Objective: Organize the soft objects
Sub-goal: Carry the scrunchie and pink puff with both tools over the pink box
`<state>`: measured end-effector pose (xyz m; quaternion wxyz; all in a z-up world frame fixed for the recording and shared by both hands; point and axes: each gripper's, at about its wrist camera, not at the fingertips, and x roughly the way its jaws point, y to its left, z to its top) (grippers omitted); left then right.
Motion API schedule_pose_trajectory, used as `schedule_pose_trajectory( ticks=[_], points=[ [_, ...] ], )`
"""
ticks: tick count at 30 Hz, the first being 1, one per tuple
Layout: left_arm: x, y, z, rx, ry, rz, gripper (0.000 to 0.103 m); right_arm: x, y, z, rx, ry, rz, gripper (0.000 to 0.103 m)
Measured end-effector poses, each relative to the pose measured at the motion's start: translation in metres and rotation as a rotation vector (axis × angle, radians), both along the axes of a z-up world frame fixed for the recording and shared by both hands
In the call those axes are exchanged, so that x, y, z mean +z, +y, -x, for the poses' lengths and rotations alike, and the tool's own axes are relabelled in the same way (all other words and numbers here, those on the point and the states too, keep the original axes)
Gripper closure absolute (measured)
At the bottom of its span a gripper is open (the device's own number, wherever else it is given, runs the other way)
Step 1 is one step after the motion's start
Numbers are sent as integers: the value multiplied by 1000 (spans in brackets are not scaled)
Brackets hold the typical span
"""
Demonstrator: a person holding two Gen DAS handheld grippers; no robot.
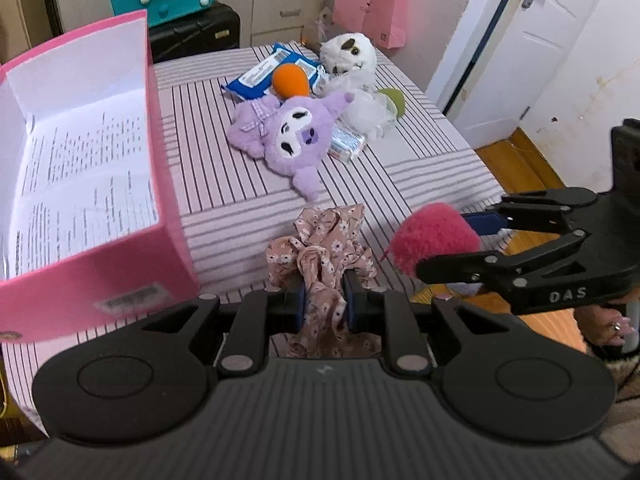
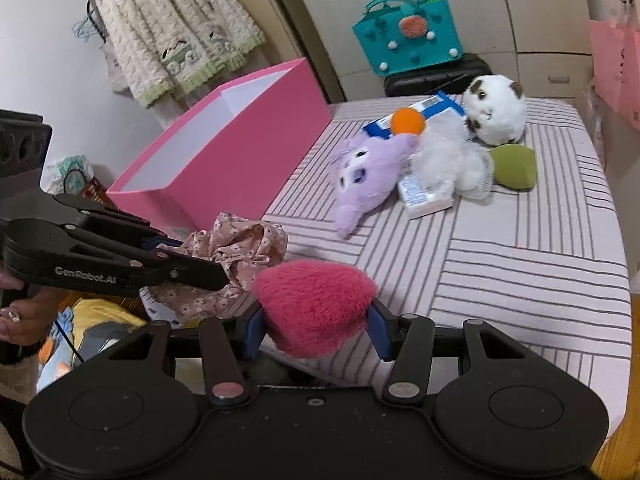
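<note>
From my left wrist view, my left gripper (image 1: 324, 300) is clamped tight on the floral scrunchie (image 1: 320, 252), held above the near edge of the bed (image 1: 420, 160); it is limp and light, so a bunched fold grips best. From my right wrist view, my right gripper (image 2: 316, 332) squeezes the pink fuzzy heart (image 2: 316, 304) partway closed; springy plush, best held mid-body. The pink box (image 2: 224, 148) sits at the bed's left edge.
</note>
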<state>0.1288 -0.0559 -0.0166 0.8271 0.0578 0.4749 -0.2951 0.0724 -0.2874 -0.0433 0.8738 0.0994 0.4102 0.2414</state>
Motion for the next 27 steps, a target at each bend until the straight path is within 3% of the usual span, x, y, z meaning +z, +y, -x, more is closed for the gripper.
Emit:
schedule_pose_trajectory(
  ticks=[10, 16, 21, 27],
  points=[
    [32, 38, 8, -26, 64, 37, 85, 32, 38, -7, 114, 91, -19, 46],
    [64, 75, 10, -38, 2, 88, 85, 60, 70, -17, 164, 96, 11, 46],
    [80, 102, -1, -21, -56, 88, 85, 76, 96, -29, 195, 56, 37, 46],
    [97, 136, -28, 38, -137, 121, 85, 100, 116, -58, 182, -93, 86, 46]
  ],
)
